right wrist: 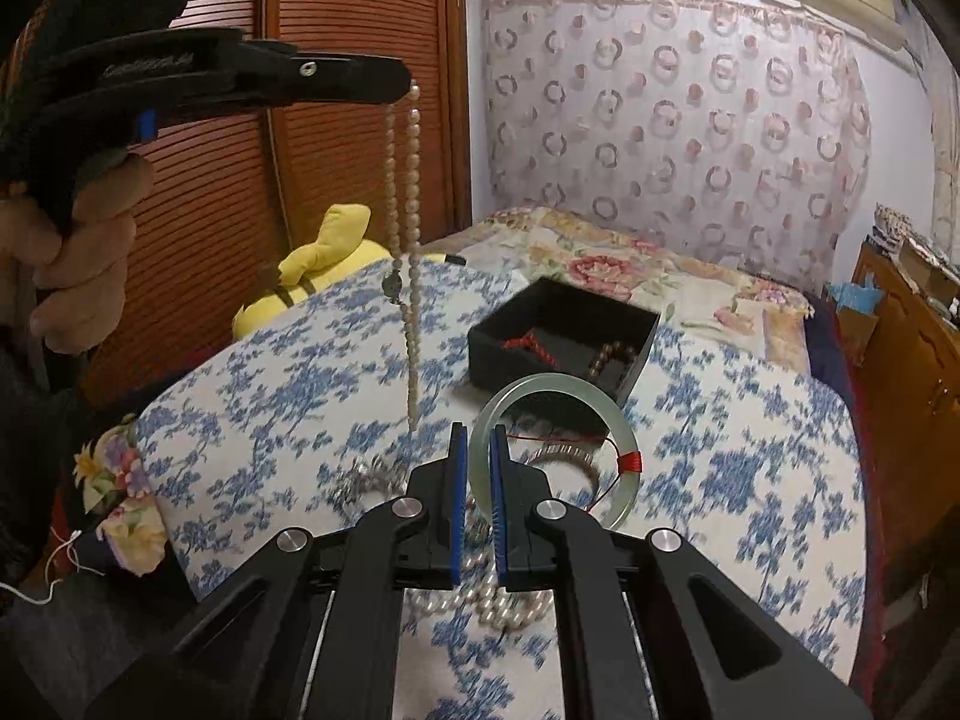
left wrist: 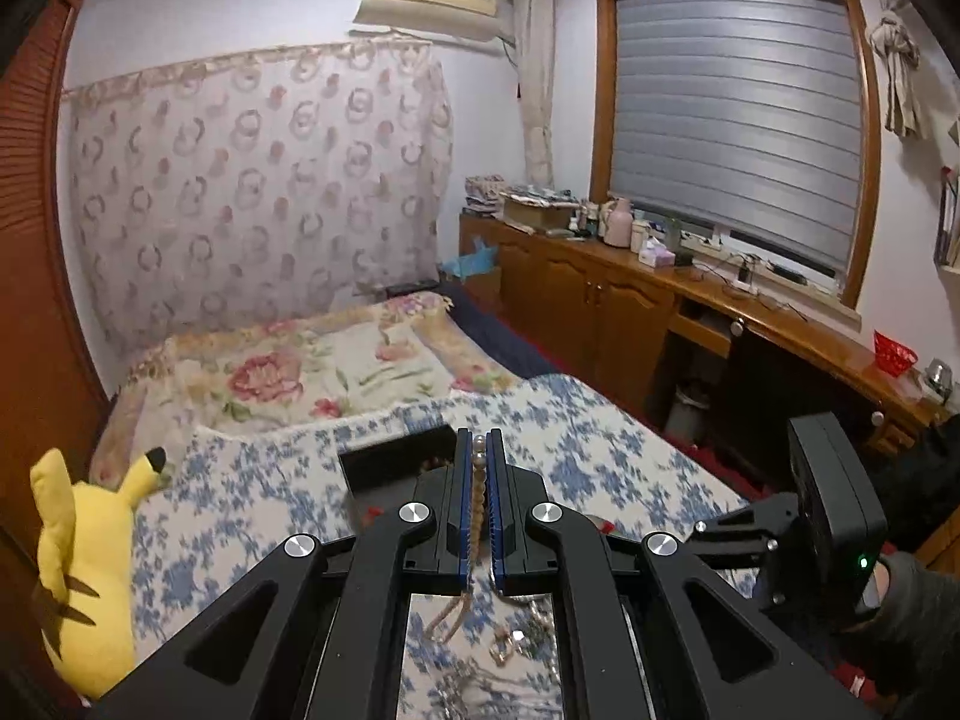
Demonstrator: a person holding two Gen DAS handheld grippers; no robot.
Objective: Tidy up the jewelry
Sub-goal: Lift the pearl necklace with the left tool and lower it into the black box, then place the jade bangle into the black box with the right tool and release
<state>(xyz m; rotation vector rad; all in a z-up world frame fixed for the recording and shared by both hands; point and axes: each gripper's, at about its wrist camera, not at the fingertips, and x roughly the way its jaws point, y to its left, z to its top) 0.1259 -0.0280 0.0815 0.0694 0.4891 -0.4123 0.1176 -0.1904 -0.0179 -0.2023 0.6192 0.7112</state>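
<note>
In the left wrist view, the left gripper [left wrist: 478, 504] is seen closed on a pearl necklace [left wrist: 478, 489], a run of beads being pinched between the blue pads. The rest of the strand is blurred below the jaws, over the blue floral bedspread [left wrist: 600, 450]. The black jewelry box [left wrist: 384, 468] lies just beyond the fingertips, largely hidden by them. A yellow plush toy [left wrist: 84, 564] is seen at the near left.

In the right wrist view, the pearl necklace [right wrist: 408, 228] is seen hanging slack from the left gripper [right wrist: 396, 84], held high at the left, its lower end well above the bed. It is judged light, limp and prone to swinging, so it is best gripped across several beads, as now. The right gripper [right wrist: 478, 498] is clamped on the near rim of a pale green bangle [right wrist: 621, 438], tied with red thread. The bangle is judged rigid, smooth and brittle; a firm hold across the rim is advisable and a drop is to be avoided. The open box [right wrist: 564, 330] lies farther off, holding red cord and dark beads. More pearls [right wrist: 480, 600] and a silvery chain [right wrist: 366, 480] remain on the bedspread near the gripper.
</note>
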